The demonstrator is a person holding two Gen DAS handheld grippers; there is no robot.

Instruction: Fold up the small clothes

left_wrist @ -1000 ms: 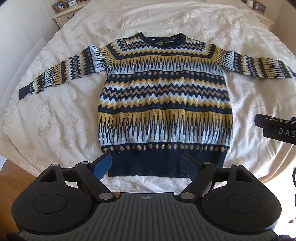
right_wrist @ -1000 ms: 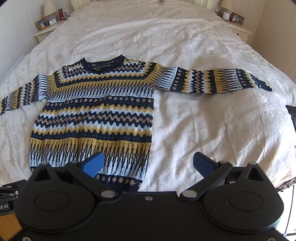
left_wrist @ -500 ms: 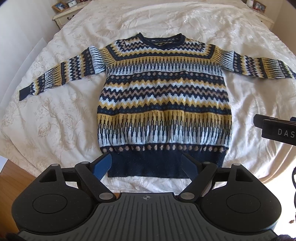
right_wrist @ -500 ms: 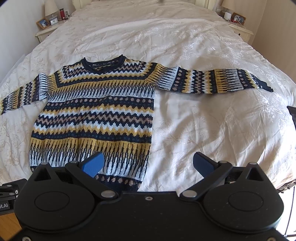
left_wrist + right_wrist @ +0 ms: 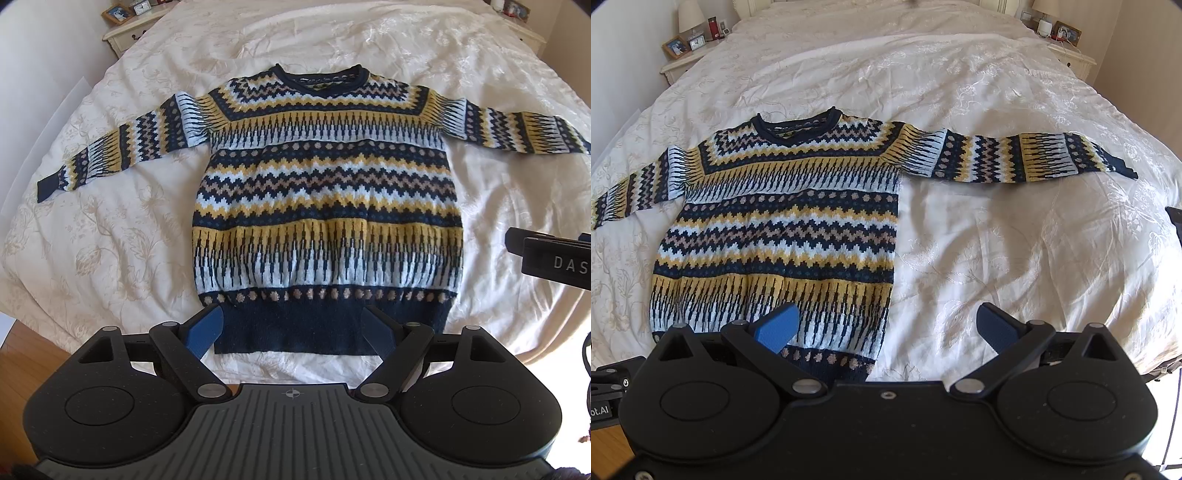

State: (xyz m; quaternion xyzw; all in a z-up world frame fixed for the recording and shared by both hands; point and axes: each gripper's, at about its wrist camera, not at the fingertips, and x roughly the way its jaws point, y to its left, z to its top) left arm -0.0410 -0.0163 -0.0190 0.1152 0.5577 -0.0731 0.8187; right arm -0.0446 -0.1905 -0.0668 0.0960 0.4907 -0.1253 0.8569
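A patterned knit sweater point(image 5: 325, 206) in navy, yellow and pale blue lies flat, front up, on the bed, both sleeves spread out sideways. My left gripper point(image 5: 293, 328) hovers open over its navy hem, nothing between the fingers. In the right wrist view the same sweater point(image 5: 783, 229) fills the left half, its right sleeve point(image 5: 1015, 158) stretched toward the bed's right side. My right gripper point(image 5: 886, 325) is open above the sweater's lower right corner and bare bedspread, holding nothing. The right gripper's body point(image 5: 554, 258) shows at the left wrist view's right edge.
The white floral bedspread point(image 5: 1015, 258) covers the whole bed. Nightstands with picture frames and a clock stand at the back left point(image 5: 687, 51) and back right point(image 5: 1067, 40). Wooden floor point(image 5: 26, 343) shows at the bed's near left corner.
Both views have shifted only slightly; the sweater sits a little lower in frame. The sweater lies the same and both grippers remain open.
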